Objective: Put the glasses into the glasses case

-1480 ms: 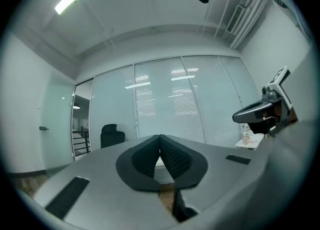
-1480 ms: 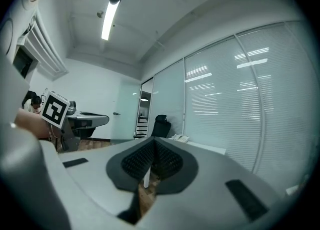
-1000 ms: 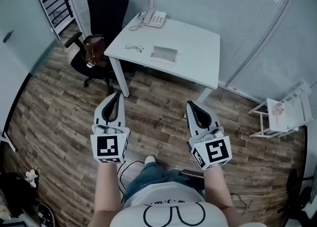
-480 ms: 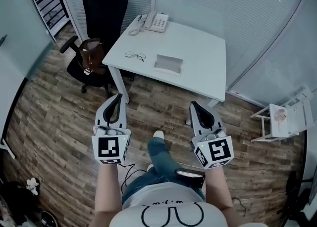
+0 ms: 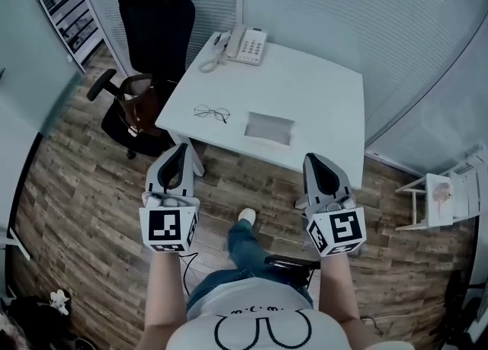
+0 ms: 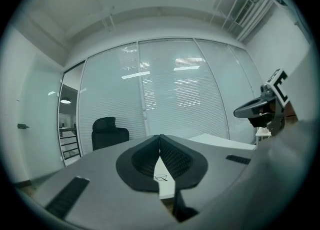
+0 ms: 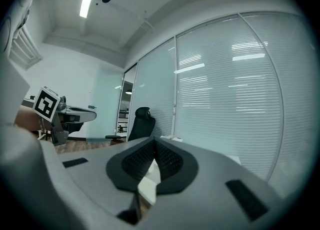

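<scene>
Your left gripper (image 5: 181, 149) and right gripper (image 5: 317, 159) are both closed, holding nothing, touching nothing.

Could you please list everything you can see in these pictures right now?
table: one, white, centre, ahead of the person
glasses: one pair, thin dark frame, on the table's near left part
glasses case: one, grey, on the table, right of the glasses
telephone: one, white, table's far left corner
office chair: one, black, left of the table
bag: one, brown, on the chair seat
small rack: one, white, far right on the floor
floor: brown wood pattern
left gripper: one, grey and black, shut, empty, short of the table
right gripper: one, grey and black, shut, empty, short of the table
</scene>
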A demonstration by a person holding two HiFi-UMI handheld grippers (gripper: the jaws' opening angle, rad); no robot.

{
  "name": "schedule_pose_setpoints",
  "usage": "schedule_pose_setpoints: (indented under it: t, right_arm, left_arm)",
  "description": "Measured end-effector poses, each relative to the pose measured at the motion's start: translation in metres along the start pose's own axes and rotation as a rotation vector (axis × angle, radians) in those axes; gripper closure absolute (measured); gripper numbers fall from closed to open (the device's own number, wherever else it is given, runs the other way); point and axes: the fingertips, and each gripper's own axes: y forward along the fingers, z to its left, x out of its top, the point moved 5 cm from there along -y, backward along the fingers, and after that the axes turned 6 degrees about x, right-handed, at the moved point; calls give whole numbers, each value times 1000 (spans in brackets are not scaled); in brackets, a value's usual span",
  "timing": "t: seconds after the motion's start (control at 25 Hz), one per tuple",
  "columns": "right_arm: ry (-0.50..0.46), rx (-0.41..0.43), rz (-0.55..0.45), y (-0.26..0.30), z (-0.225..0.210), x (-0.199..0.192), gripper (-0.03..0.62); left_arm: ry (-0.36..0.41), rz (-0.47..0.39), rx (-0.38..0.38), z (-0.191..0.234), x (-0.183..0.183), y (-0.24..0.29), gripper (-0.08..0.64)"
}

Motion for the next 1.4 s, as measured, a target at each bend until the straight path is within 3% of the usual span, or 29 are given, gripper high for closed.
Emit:
schedule_pose_setpoints:
  t: [0.28,0.52,0.6,0.64,0.92,1.12,1.24,1.4]
  right_arm:
    - [19,-42,-1,87,-58,5,581]
    - [34,-57,15,138,-96,6,581]
    - [37,-56,21,149,-103,6,581]
    - [37,-54,24,154,-106,6,581]
    - [90,-99,51,173,-126,-12,581]
    - [180,-153,66,174,-130,-27,581]
    - [263,-192,64,172,-131,-36,581]
    - [262,-195,113,178,-119,-48,581]
  left_arm:
    - [-86,14,-33,25,-3,119,543]
    - [-114,44,-80,26,-7,194,540]
    - [-118,74,-125,24,-11,212,384]
    - [-114,88,-143,24,-13,219,359]
    - [-57,160,-224,34,-33,265,359]
    - [53,245,-375,33,-59,282,365]
    - [161,319,-530,26,-82,287,370]
    - [283,432,-737,22,-120,292,373]
